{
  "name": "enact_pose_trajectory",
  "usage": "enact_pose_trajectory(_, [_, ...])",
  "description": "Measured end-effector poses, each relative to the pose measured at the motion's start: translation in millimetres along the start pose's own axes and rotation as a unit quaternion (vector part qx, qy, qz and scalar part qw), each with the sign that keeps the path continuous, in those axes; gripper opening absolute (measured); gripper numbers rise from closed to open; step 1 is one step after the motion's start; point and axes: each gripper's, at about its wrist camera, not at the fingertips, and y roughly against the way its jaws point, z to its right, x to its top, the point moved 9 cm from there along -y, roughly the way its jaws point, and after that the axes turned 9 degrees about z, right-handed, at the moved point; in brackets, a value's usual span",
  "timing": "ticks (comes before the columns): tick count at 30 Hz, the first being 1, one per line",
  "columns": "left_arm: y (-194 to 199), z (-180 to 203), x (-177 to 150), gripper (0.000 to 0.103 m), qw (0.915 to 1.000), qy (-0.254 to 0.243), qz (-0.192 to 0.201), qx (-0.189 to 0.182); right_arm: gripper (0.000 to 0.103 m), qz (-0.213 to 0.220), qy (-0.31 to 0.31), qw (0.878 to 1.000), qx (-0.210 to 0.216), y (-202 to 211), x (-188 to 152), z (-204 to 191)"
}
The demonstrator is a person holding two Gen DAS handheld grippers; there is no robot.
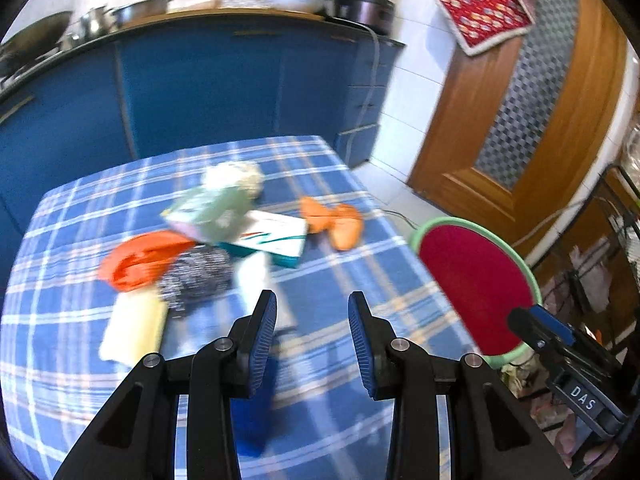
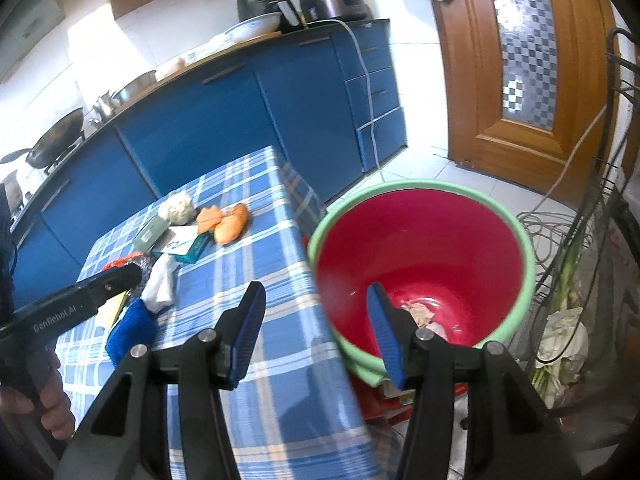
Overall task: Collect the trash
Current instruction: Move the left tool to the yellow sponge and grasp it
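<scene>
Blue-checked desk with trash is seen before blue kitchen cabinets.
Both tools are released and nothing is held: the left tool is kept over the trash pile, the right tool beside the red bin, where crumpled paper is lying.

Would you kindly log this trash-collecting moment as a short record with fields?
surface: table with blue plaid cloth
bin: red bucket with green rim, beside the table's edge
bin contents: crumpled scraps at the bottom
trash left on table: orange peels, teal-and-white box, white tissue
left claw: open, empty
right claw: open, empty
</scene>
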Motion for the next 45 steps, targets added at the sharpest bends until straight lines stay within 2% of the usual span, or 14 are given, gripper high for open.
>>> enact_pose_trajectory(9, [3.2, -66.4, -7.0, 0.038, 0.9976, 0.047, 0.000, 0.050, 0.056, -0.019, 0.019, 0.999, 0.022, -11.1, -11.8, -34.7])
enact_pose_trajectory(16, [-2.3, -105.7, -18.2, 0.038, 0.9943, 0.066, -0.012, 0.083, 0.061, -0.034, 0.027, 0.999, 0.030, -21.8, -20.4, -51.3])
enact_pose_trajectory(20, [-8.7, -128.4, -25.2, 0.047, 0.9909, 0.074, -0.023, 0.110, 0.064, -0.043, 0.031, 0.998, 0.039, -27.5, -25.4, -61.0])
enact_pose_trajectory(24, [-19.6, -137.9, -31.0, 0.056, 0.9907, 0.073, -0.038, 0.108, 0.065, -0.051, 0.039, 0.997, 0.043, -33.4, -30.1, -70.3])
enact_pose_trajectory(29, [-33.5, -140.3, -35.7, 0.056, 0.9908, 0.074, -0.050, 0.102, 0.065, -0.061, 0.047, 0.996, 0.044, -39.9, -34.1, -78.3])
enact_pose_trajectory(45, [-47.4, -143.2, -33.6, 0.056, 0.9915, 0.087, -0.050, 0.083, 0.065, -0.083, 0.065, 0.993, 0.047, -59.3, -40.0, -99.4])
